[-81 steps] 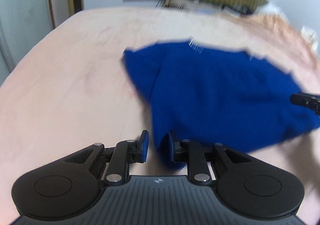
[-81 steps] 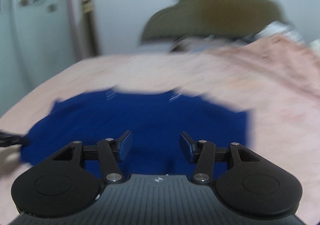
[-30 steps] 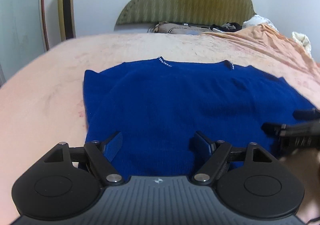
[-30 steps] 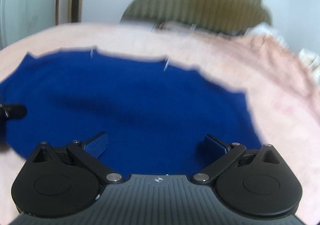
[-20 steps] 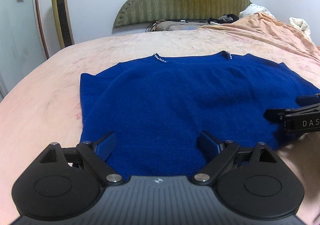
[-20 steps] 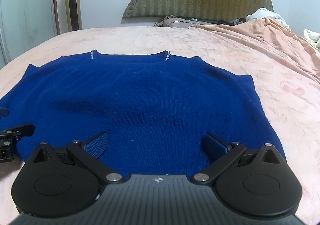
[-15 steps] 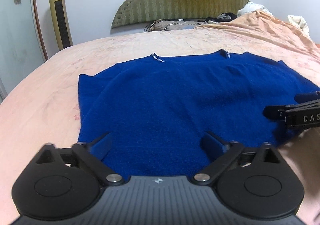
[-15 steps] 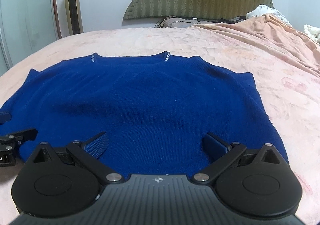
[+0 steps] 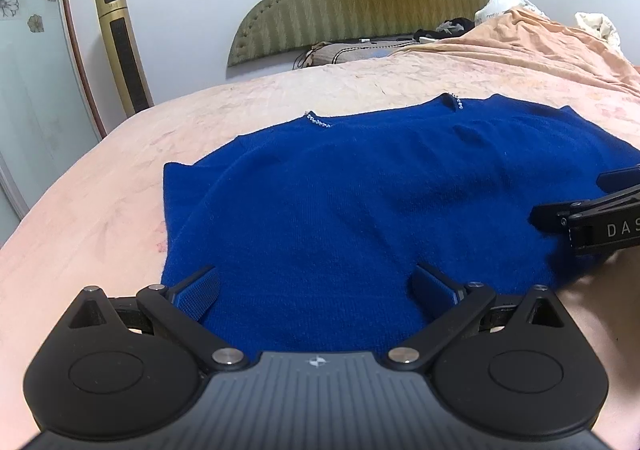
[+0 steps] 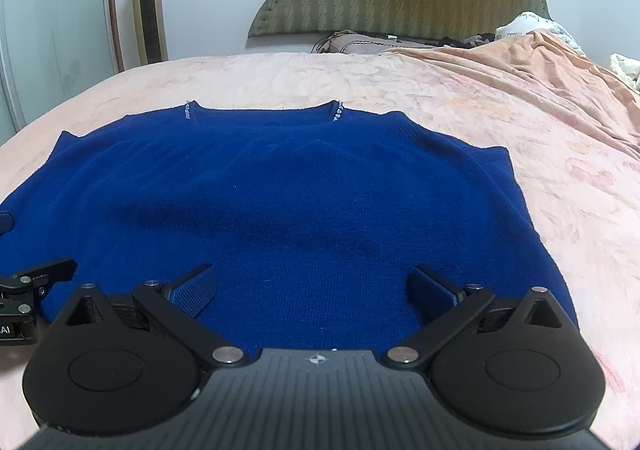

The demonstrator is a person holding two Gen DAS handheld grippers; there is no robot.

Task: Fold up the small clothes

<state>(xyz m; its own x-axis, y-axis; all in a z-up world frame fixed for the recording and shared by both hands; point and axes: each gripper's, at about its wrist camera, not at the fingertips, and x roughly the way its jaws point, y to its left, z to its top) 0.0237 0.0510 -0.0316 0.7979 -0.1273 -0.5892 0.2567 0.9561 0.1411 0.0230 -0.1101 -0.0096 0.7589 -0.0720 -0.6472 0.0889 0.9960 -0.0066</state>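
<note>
The left gripper (image 9: pixel 316 292) has just been opening; its fingers (image 9: pixel 198 292) stand spread wide above the near hem of the royal-blue knitted sweater (image 10: pixel 280 210), gripping nothing. The sweater lies flat on the peach-pink bed cover (image 10: pixel 480 98). The right gripper (image 10: pixel 314 290) hovers likewise, fingers apart and empty.

Left claw (image 9: pixel 316 290) and right claw (image 10: pixel 312 288): black linkage arms, silver pivot screws, blue textured pads (image 9: pixel 198 292). Ribbed grey housing behind each claw carries a small white emblem. Right claw's side shows white lettering "DAS".
</note>
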